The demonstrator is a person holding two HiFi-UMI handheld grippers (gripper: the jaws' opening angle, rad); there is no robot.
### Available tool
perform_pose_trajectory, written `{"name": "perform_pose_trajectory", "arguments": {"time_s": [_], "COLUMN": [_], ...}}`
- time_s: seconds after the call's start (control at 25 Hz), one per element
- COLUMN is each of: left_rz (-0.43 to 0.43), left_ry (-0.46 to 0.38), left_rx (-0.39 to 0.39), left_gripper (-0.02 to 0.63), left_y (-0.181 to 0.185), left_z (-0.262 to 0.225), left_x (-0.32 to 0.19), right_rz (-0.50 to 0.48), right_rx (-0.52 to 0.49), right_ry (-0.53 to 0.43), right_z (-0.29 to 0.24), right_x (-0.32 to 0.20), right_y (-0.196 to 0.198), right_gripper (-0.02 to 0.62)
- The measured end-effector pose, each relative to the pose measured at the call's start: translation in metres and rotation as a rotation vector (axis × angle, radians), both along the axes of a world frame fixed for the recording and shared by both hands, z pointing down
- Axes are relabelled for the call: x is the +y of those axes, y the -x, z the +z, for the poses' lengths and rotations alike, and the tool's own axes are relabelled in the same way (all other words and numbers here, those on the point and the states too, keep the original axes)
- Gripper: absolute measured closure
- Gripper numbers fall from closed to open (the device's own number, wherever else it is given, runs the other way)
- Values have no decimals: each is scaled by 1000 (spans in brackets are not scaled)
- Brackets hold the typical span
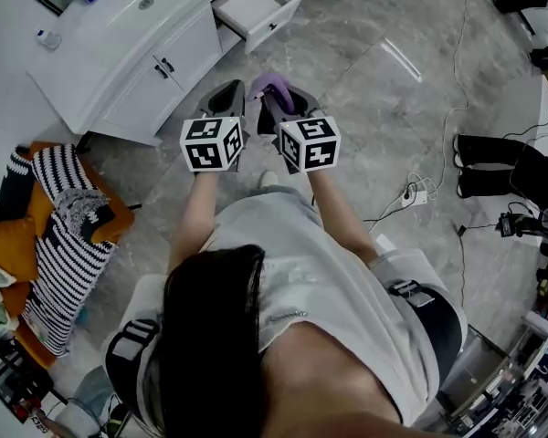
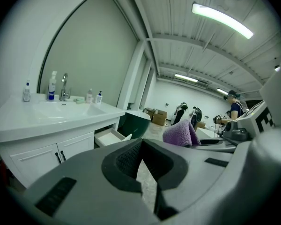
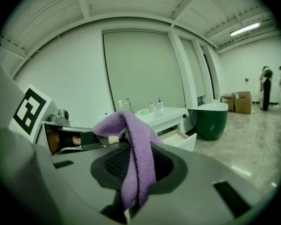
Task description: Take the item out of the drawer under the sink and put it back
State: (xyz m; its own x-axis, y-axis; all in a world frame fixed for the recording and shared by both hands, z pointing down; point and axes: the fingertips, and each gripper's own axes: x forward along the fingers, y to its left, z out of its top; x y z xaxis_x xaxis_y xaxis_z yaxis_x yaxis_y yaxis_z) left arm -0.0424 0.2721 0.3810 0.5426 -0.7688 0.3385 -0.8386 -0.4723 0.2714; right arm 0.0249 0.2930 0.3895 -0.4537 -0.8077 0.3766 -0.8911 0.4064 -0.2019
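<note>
A purple cloth (image 1: 272,87) hangs from my right gripper (image 1: 280,108), whose jaws are shut on it; in the right gripper view the cloth (image 3: 136,144) drapes over the right gripper (image 3: 131,175) and down between its pads. My left gripper (image 1: 223,100) sits just to its left, shut with nothing in it. In the left gripper view the left gripper (image 2: 147,172) shows only a thin wedge of floor between its pads. Both are held over the floor, short of the white drawer (image 1: 256,12), which stands pulled open under the sink cabinet (image 1: 137,62). That drawer (image 2: 110,137) looks empty inside.
A pile of striped and orange clothes (image 1: 59,235) lies at the left. Cables and a power strip (image 1: 418,194) run across the marble floor at the right. A dark green tub (image 3: 208,118) stands beyond the drawer. People (image 2: 234,107) stand far off.
</note>
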Motion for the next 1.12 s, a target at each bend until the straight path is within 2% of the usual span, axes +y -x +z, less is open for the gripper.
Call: {"name": "perform_pose_trajectory", "arguments": {"time_s": [0.48,1.12], "left_rz": [-13,-12], "left_ry": [6,5], "left_rx": [2,-21], "left_gripper": [601,601], "left_y": [-31,-46], "left_z": [7,7], "left_x": [-14,-15], "right_rz": [-9,2], "right_rx": [-8,-29], "right_ry": [4,27], "right_z": [7,13], "right_x": [-13,-10], "right_y": [-29,-48], "right_gripper": [509,509]}}
